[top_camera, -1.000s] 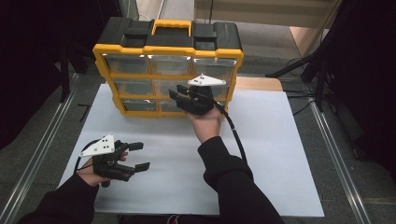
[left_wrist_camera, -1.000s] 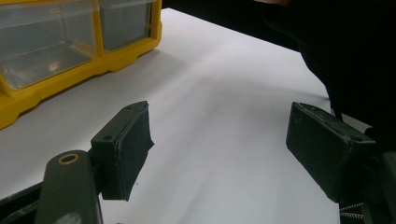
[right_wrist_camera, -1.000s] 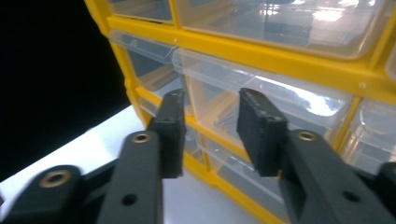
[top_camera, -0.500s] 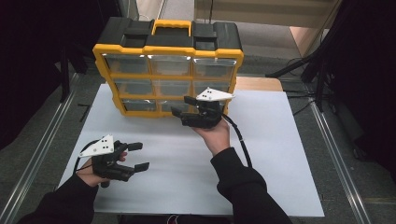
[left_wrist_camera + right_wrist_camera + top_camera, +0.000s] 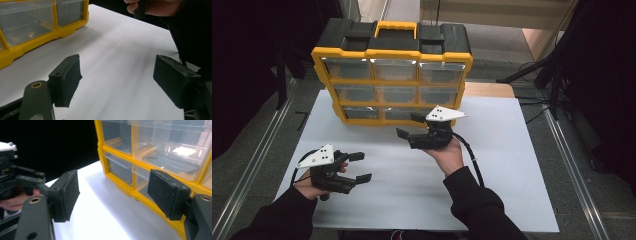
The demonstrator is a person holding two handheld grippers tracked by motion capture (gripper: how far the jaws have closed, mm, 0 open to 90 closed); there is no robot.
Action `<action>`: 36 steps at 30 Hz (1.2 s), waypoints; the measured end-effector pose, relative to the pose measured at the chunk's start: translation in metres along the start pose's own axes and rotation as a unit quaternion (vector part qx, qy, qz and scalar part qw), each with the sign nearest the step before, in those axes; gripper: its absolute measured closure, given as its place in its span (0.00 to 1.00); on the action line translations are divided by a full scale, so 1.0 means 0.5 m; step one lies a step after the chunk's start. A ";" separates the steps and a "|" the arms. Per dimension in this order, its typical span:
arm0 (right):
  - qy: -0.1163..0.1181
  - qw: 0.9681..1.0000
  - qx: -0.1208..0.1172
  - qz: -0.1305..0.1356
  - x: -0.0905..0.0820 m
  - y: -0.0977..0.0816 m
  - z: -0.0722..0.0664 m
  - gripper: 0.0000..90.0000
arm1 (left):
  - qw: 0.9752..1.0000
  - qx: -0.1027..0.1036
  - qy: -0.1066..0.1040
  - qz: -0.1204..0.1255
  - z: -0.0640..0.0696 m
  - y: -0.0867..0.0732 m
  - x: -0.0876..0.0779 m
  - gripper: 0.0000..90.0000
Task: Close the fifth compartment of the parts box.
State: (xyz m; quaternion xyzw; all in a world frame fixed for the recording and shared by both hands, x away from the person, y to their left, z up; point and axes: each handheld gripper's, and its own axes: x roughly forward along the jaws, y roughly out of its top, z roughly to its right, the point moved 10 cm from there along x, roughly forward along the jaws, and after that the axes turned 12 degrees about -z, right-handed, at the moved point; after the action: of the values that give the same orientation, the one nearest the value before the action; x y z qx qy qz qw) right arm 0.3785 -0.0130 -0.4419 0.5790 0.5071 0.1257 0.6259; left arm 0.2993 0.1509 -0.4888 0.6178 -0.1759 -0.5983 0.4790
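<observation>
The yellow drawer organizer [image 5: 392,85] stands at upper centre of the high view; no writing is readable. Just below it, the right gripper [image 5: 408,126] has just been opening, jaws empty. At lower left, the left gripper [image 5: 360,166] gapes empty.

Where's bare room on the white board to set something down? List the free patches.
Free: the strip right of the right gripper up to the board edge, and the near middle between both forearms. Crowded: along the yellow organizer front, and around the left gripper.
</observation>
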 end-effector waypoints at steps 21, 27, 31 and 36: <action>0.031 0.999 -0.008 0.012 -0.051 -0.073 -0.016 0.26 | 1.000 0.001 0.005 0.002 -0.002 0.000 0.001 0.24; 0.036 0.999 -0.010 0.013 -0.061 -0.093 -0.019 0.26 | 1.000 0.001 0.007 0.002 -0.004 0.000 0.000 0.24; 0.033 0.999 -0.016 0.011 -0.069 -0.105 -0.019 0.25 | 1.000 -0.002 0.010 0.003 -0.006 0.000 -0.002 0.24; 0.038 0.999 -0.015 0.015 -0.085 -0.116 -0.021 0.25 | 1.000 -0.004 0.010 0.007 -0.007 0.002 -0.003 0.24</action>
State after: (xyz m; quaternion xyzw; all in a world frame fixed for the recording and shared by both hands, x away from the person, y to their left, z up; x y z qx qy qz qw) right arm 0.3259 -0.0555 -0.4688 0.5717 0.5201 0.1645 0.6129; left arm 0.3022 0.1530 -0.4879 0.6205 -0.1727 -0.5894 0.4876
